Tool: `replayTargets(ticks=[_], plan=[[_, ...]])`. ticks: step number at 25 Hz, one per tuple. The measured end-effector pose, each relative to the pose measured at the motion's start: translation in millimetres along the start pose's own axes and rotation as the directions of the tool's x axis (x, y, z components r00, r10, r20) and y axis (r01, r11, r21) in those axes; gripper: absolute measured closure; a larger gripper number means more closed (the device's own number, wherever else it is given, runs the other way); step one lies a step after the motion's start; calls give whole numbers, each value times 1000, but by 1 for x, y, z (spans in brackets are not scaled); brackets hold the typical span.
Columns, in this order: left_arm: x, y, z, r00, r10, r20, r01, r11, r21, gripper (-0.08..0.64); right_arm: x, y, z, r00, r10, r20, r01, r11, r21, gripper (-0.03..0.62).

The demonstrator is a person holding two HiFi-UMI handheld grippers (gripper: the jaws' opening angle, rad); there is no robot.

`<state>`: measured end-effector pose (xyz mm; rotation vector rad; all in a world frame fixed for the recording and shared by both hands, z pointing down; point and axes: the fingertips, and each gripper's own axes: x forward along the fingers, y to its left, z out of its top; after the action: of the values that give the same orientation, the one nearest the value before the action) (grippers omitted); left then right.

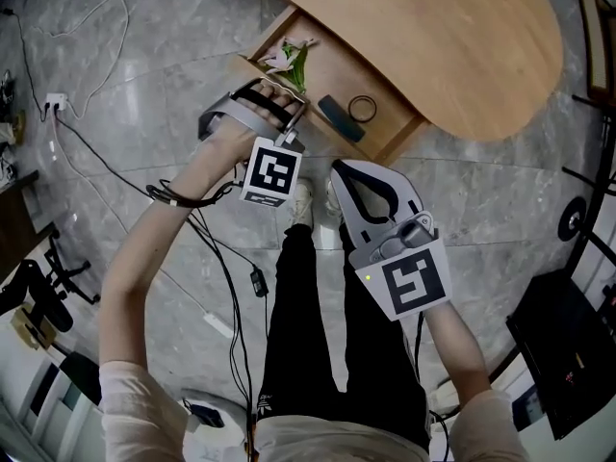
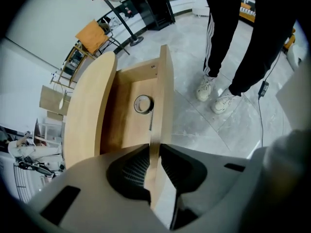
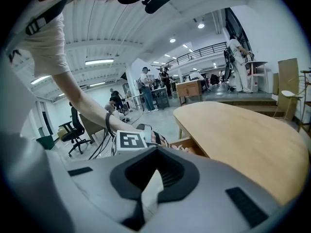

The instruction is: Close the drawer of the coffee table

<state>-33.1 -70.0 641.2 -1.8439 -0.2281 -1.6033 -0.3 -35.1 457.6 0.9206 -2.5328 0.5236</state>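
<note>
The coffee table [image 1: 433, 37] has a light wooden top, and its drawer [image 1: 332, 70] stands pulled out towards me. Inside lie a roll of tape [image 1: 363, 109], a dark flat object [image 1: 341, 118] and a pale flower-like bundle [image 1: 289, 58]. My left gripper [image 1: 289, 114] points steeply down at the left end of the drawer front [image 2: 164, 96]. In the left gripper view the left gripper [image 2: 154, 152] has a jaw on each side of that panel, pressing it. The right gripper [image 1: 342, 171] hangs over the floor near the drawer, jaws together and empty. In the right gripper view the right gripper [image 3: 150, 178] looks across the table top [image 3: 243, 130].
My legs and white shoes [image 1: 301, 203] stand on the grey marble floor just in front of the drawer. Black cables [image 1: 207, 248] and a power strip [image 1: 55, 102] lie at the left. A black case [image 1: 568, 354] sits at the right. Chairs and people stand further off.
</note>
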Motion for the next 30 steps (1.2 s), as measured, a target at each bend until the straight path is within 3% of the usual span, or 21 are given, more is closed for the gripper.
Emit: replayTargets(ticks=[7, 16, 20, 22, 23, 24, 25, 26, 28, 29, 30], plan=[[24, 39, 7, 997, 82, -13, -82, 994, -74, 480, -8, -22, -9, 998, -58, 21, 56, 997, 60, 586], [37, 67, 3, 997, 79, 0, -79, 997, 10, 478, -7, -31, -9, 994, -101, 33, 98, 991, 87, 586], [37, 71, 1, 992, 125, -1, -125, 989, -75, 465, -5, -31, -12, 994, -108, 24, 106, 990, 95, 586], [35, 78, -2, 987, 159, 7, -155, 971, -183, 435, -5, -31, -15, 994, -109, 16, 107, 990, 93, 586], [34, 81, -4, 985, 173, 10, -165, 949, -268, 409, -5, -31, -17, 994, -109, 12, 107, 990, 90, 586], [34, 83, -7, 983, 185, 13, -166, 911, -377, 386, -6, -31, -18, 994, -109, 10, 108, 990, 91, 586], [34, 84, -10, 980, 197, 17, -162, 849, -503, 374, -6, -30, -19, 994, -110, 11, 109, 989, 96, 586], [34, 84, -13, 976, 216, 21, -156, 762, -629, 357, -6, -30, -19, 994, -112, 14, 110, 988, 104, 586], [32, 82, -18, 957, 290, 10, -161, 559, -814, 339, -6, -28, -15, 993, -113, 24, 109, 987, 116, 586], [30, 81, -20, 943, 333, -10, -178, 479, -860, 334, -5, -27, -13, 993, -110, 29, 106, 987, 118, 586], [28, 79, -22, 928, 370, -34, -200, 419, -886, 333, -4, -26, -11, 994, -108, 32, 103, 988, 119, 586]])
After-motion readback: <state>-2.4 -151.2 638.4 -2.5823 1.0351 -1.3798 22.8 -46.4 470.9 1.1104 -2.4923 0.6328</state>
